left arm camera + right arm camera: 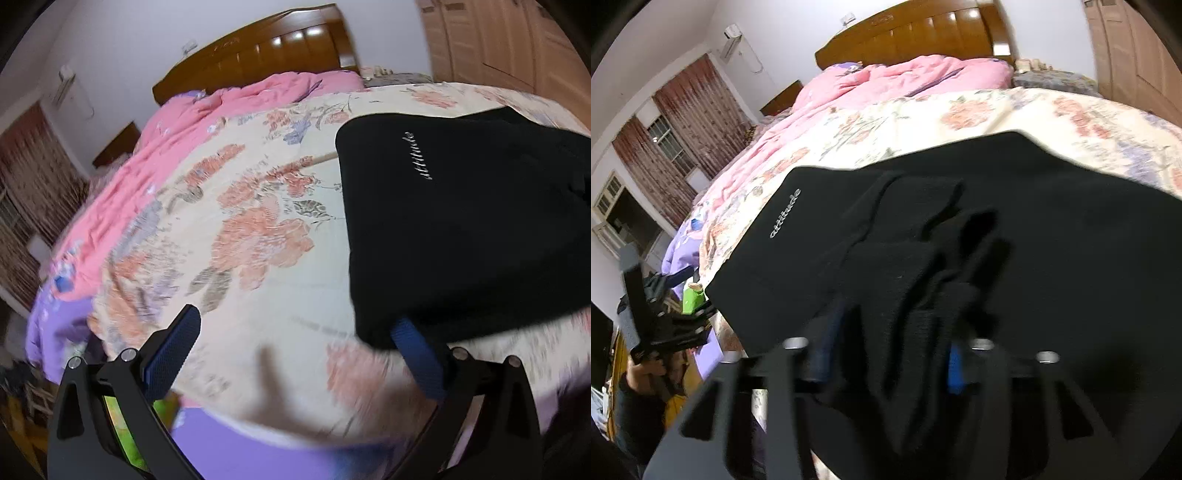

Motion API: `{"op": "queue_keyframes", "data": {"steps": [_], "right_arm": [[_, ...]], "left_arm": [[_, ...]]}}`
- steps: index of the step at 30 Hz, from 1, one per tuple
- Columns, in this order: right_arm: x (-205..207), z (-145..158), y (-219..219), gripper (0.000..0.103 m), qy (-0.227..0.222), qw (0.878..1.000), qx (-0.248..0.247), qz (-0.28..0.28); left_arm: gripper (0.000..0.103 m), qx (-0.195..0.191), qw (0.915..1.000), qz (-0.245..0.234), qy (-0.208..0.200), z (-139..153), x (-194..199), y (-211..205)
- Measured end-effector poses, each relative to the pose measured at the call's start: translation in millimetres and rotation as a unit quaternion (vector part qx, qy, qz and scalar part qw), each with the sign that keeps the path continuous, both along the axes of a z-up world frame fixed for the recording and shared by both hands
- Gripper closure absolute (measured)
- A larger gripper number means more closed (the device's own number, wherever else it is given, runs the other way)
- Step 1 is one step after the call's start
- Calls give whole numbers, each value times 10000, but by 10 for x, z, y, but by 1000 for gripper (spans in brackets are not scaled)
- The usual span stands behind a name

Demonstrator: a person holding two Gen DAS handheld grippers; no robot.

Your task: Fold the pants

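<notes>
Black pants [960, 229], folded, lie on the floral bed [258, 229]: soft, limp, light (likely slips); take the doubled edge. Left gripper [295, 354] jaws wide, empty; right gripper [886, 362] jaws parted around fabric.

Left gripper [295, 343] tilted downward, jaws spread wide, nothing between the blue pads [173, 354]. Right gripper [886, 354] angled down likewise, jaws parted, dark cloth bunched loosely between the pads [955, 369]. Left hand [646, 369] seen off to the right gripper's left, wrapped around its handle.
</notes>
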State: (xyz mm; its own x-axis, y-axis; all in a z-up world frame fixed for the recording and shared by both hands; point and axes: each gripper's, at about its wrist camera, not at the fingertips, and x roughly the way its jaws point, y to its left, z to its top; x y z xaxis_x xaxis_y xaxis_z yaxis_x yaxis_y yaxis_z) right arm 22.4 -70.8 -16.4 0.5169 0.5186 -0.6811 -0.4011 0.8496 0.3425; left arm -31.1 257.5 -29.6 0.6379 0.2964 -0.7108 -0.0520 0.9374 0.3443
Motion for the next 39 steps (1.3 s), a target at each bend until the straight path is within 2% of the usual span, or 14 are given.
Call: {"op": "queue_keyframes", "data": {"steps": [3,6,8,11,15,18,19,20,22,25,32,34,36,39], "right_arm": [[-110,205,-98,43,-554,9966,-561,-237],[-201,341,38,43,-974,9909,-932,-49],[-238,341,223,43,-1109,9884,-1012,245],[-273,256,530,43,-1151,9840,-1189,658],[-251,19,672,43,-983,9779,-1667,797],[-217,-72,572,32,-951,9790,-1638,757],[-180,-98,521,29,-873,9816,-1525,748],[-177,-116,518,26,-846,9825,-1479,747],[-154,-144,527,18,-802,9828,-1518,686],[-126,-174,471,17,-673,9868,-1307,685],[-145,-149,493,17,-648,9866,-1335,671],[-179,-55,480,17,-622,9873,-1338,591],[-243,43,435,17,-882,9844,-1413,565],[-273,76,341,17,-886,9846,-1402,560]], "left_arm": [[1,130,9996,-11,-242,311,-202,-30],[1,-297,9966,-99,-767,681,-188,-94],[1,-519,9931,-318,-1000,804,-19,-237],[1,-857,9912,-666,-755,652,433,-523],[1,-605,9946,-793,-279,199,799,-814],[1,-422,9966,-692,111,-134,892,-819],[1,-583,9959,-693,79,-165,882,-776],[1,-837,9945,-633,67,-175,879,-698],[1,-863,9945,-591,71,-192,879,-643],[1,-935,9937,-612,51,-213,876,-597],[1,-955,9938,-573,70,-204,869,-590],[1,-855,9954,-417,146,-133,873,-624],[2,-721,9963,-468,-57,36,816,-732],[2,-918,9925,-783,-174,226,898,-900]]}}
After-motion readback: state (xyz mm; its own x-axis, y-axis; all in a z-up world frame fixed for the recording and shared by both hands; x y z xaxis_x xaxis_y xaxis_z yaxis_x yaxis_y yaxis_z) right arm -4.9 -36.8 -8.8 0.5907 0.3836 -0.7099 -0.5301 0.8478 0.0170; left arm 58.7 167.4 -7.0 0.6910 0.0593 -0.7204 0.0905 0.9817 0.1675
